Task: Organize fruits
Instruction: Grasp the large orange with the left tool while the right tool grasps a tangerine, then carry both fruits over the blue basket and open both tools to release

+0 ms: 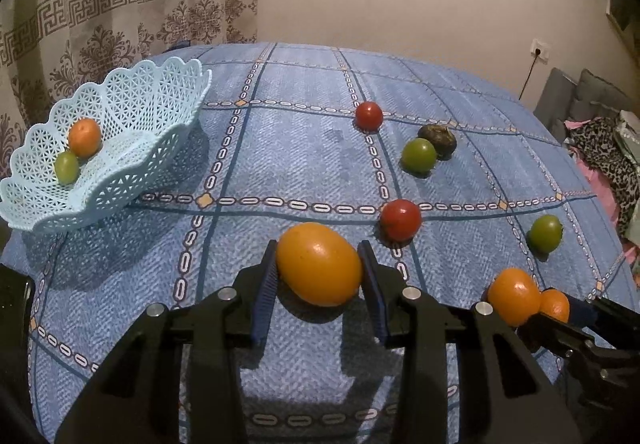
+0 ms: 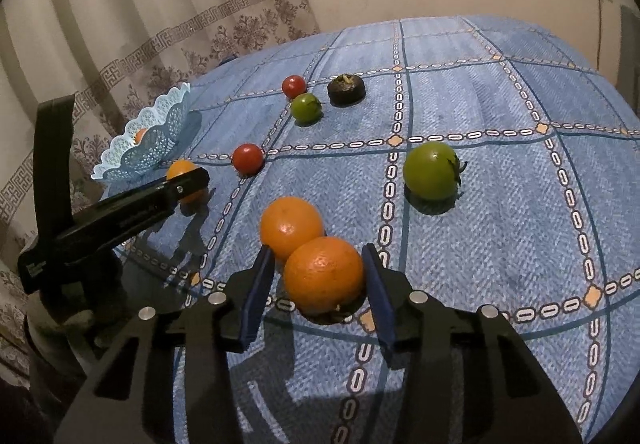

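Observation:
A large yellow-orange fruit [image 1: 320, 268] rests on the blue checked cloth. My left gripper [image 1: 319, 248] is open, with a finger close on either side of the fruit. My right gripper [image 2: 317, 251] is also open and straddles an orange [image 2: 324, 276], with a small gap on the left side. A second orange [image 2: 291, 228] touches that one from behind. The light blue lattice basket [image 1: 120, 179] stands at the far left, holding a small orange [image 1: 84, 137] and a green fruit [image 1: 66, 167].
Loose on the cloth are two red tomatoes [image 1: 369, 115] [image 1: 401, 219], two green fruits [image 1: 419, 155] [image 1: 545, 234] and a dark round fruit [image 1: 438, 139]. A curtain hangs behind the basket. Cushions and clothes lie beyond the right edge.

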`<act>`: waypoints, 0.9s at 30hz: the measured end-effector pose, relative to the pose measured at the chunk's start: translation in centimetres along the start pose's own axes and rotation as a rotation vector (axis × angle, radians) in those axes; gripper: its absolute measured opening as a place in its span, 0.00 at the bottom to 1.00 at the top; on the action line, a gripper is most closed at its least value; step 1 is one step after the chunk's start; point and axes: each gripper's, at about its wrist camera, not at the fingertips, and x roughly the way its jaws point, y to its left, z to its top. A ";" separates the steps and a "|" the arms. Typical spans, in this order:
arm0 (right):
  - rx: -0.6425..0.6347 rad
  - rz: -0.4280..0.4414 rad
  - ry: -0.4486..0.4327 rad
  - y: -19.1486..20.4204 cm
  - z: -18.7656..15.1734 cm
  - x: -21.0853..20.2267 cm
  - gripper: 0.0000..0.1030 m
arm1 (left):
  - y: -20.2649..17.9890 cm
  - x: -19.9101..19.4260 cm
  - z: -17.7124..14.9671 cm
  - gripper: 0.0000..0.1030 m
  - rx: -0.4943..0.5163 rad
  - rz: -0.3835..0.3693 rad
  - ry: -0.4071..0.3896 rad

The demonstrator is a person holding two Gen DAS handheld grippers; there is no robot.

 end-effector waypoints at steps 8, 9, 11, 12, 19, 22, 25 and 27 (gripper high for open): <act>0.015 -0.030 -0.008 -0.4 -0.7 -1.2 0.38 | -0.3 -0.5 -0.2 0.39 0.013 -0.002 -0.021; 0.016 -0.036 -0.010 -0.4 -0.8 -1.5 0.38 | -0.3 -0.6 -0.2 0.39 0.012 -0.004 -0.024; 0.023 -0.045 -0.014 -0.6 -0.9 -1.9 0.38 | -0.2 -0.7 -0.2 0.39 0.010 -0.007 -0.028; 0.025 -0.049 -0.016 -0.7 -0.9 -2.0 0.38 | -0.2 -0.8 -0.2 0.39 0.011 -0.009 -0.029; 0.038 -0.066 -0.048 -0.6 -0.6 -3.2 0.38 | -0.1 -1.2 -0.3 0.39 0.012 -0.009 -0.039; 0.033 -0.065 -0.050 -0.3 -0.5 -3.3 0.38 | -0.1 -1.8 -0.2 0.39 0.019 0.002 -0.051; 0.021 -0.066 -0.052 0.1 0.1 -3.2 0.38 | 0.2 -2.6 0.2 0.39 0.015 0.007 -0.070; 0.014 -0.062 -0.060 0.6 0.6 -3.2 0.38 | 0.5 -3.3 0.4 0.39 0.008 0.007 -0.086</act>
